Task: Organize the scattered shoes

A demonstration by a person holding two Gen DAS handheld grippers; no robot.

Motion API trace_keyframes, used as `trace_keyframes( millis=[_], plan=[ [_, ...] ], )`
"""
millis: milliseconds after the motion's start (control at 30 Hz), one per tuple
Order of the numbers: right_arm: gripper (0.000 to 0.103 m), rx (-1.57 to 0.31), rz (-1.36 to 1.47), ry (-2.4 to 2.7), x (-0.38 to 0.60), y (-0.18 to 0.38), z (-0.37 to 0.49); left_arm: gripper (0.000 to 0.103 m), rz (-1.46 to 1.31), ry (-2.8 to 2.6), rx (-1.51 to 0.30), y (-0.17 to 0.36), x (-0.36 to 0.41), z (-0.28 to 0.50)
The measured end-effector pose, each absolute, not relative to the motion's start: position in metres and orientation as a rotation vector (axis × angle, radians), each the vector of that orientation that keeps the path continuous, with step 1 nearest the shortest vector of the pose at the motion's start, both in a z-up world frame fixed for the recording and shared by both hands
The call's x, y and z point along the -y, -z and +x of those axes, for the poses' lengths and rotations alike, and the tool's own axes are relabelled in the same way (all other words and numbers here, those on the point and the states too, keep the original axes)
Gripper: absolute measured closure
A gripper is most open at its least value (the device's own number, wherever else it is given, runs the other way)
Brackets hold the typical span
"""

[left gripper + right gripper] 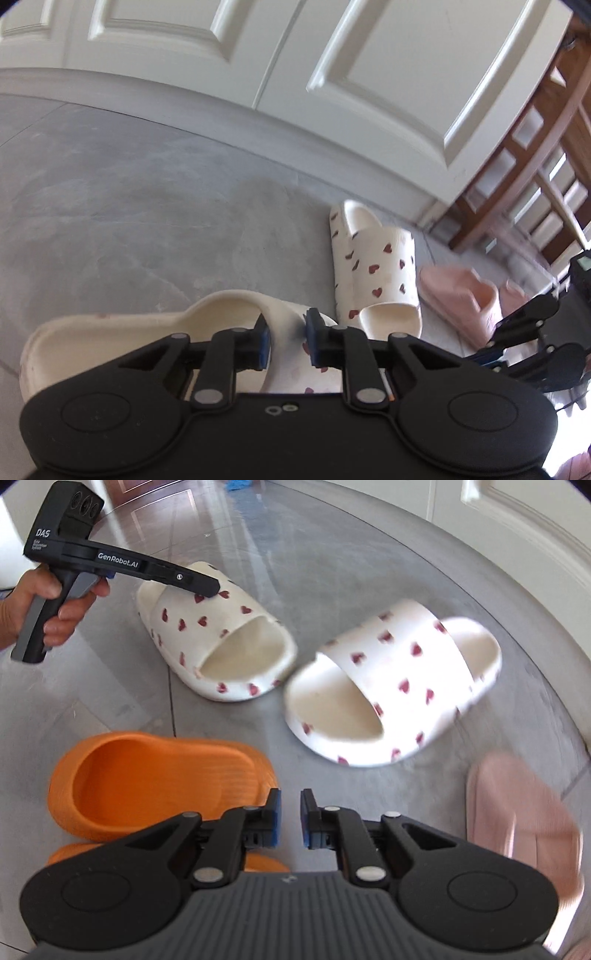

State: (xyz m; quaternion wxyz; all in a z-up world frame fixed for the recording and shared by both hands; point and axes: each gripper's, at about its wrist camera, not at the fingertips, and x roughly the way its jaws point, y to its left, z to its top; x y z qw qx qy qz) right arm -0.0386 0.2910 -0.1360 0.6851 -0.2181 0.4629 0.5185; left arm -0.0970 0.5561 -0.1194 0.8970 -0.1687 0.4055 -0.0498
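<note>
My left gripper (286, 338) is shut on the strap of a cream heart-print slipper (122, 332); in the right wrist view this slipper (221, 638) rests on the floor with the left gripper (207, 587) on its strap. Its mate (373, 269) lies just to the right on the floor, also in the right wrist view (395, 686). My right gripper (290, 821) is slightly open and empty, hovering by an orange slipper (147, 779). A second orange slipper (74, 853) peeks out below it. Pink slippers (461, 295) lie to the right, one blurred in the right wrist view (524, 823).
White panelled doors (332, 92) run along the far side of the grey tiled floor (129, 206). A wooden lattice frame (528, 177) stands at the right. The right gripper shows at the right edge of the left wrist view (517, 343).
</note>
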Motion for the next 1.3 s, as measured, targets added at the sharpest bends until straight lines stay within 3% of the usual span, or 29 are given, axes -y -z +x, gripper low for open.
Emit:
trace_keyframes(
  millis=[167, 300, 367, 433, 500, 667, 967, 1300],
  plan=[
    [0.088, -1.042, -0.47, -1.16, -0.273, 0.138, -0.044, 0.073, -0.238, 0.119, -0.869, 0.119, -0.542, -0.069],
    [0.087, -1.053, -0.468, -1.159, -0.266, 0.136, -0.047, 0.049, -0.126, 0.035, -0.874, 0.119, -0.524, -0.062],
    [0.085, -1.057, -0.474, -1.16, -0.262, 0.136, -0.049, 0.049, -0.119, -0.015, -0.863, 0.118, -0.518, -0.069],
    [0.07, -1.061, -0.478, -1.163, -0.259, 0.136, -0.05, 0.047, -0.122, -0.105, -0.825, 0.116, -0.513, -0.087],
    [0.063, -1.063, -0.47, -1.167, -0.258, 0.136, -0.049, 0.047, -0.161, -0.217, -0.758, 0.114, -0.508, -0.117],
    [0.063, -1.036, -0.453, -1.183, -0.26, 0.134, -0.048, 0.047, -0.37, -0.407, -0.642, 0.125, -0.49, -0.176],
    [0.06, -0.968, -0.451, -1.162, -0.278, 0.117, -0.022, 0.047, -0.303, -0.55, -0.777, 0.136, -0.427, -0.143],
    [0.058, -0.971, -0.549, -1.174, -0.289, 0.1, -0.003, 0.042, -0.52, -0.676, -0.893, 0.145, -0.472, -0.144]
  ],
)
